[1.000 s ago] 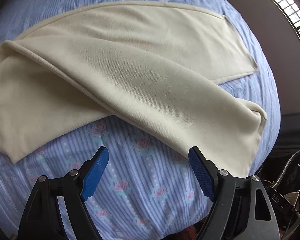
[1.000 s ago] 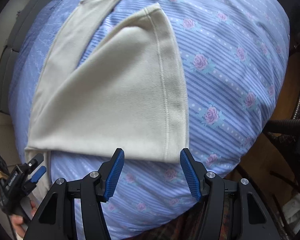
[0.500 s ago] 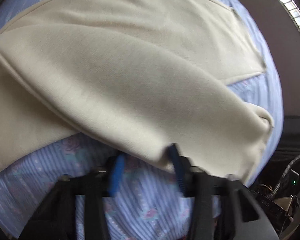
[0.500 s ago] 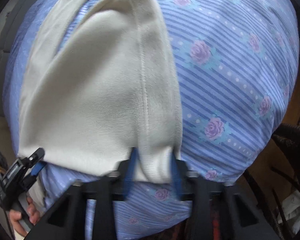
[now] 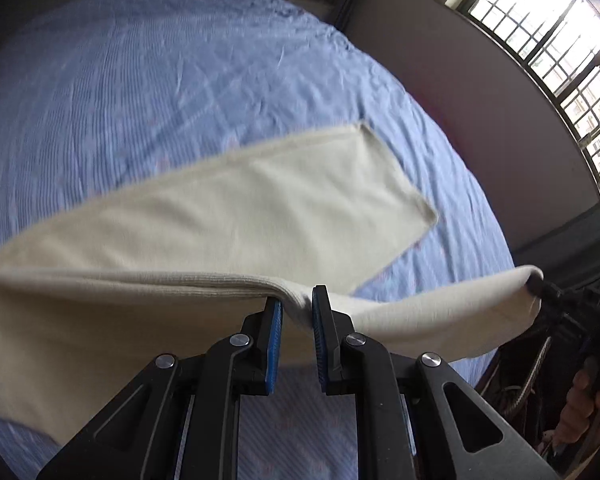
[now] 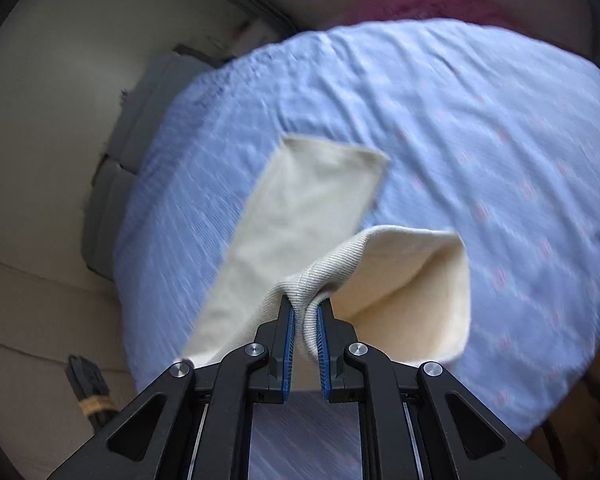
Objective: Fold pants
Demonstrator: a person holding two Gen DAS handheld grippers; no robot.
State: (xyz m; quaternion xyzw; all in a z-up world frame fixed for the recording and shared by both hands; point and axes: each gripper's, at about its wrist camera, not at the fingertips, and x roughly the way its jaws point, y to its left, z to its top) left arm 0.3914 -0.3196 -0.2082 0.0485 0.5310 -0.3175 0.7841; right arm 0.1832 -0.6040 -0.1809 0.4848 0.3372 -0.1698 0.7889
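- Left wrist view: our left gripper (image 5: 296, 312) sits at bottom centre, its blue pads (image 5: 274, 320) closing on a folded edge of the cream pants (image 5: 260, 216), which they pinch between them.
- From that pinch the cloth runs as a raised band to the left edge and to the right, where the other gripper's dark tip (image 5: 540, 284) holds it at the right edge.
- The far leg lies flat on the blue bed (image 5: 140, 80), its hem toward centre right.
- A barred window (image 5: 540, 40) fills the upper right; a hand (image 5: 588, 400) shows at lower right.
- Right wrist view: our right gripper (image 6: 304, 320) is at bottom centre, fingers drawn together and clamped on a ribbed edge of the pants (image 6: 308, 208).
- One leg stretches from the pinch up to its hem at frame centre over the bed (image 6: 480, 120); beside it on the right a lifted flap hangs open like a pocket.
- The view is blurred.
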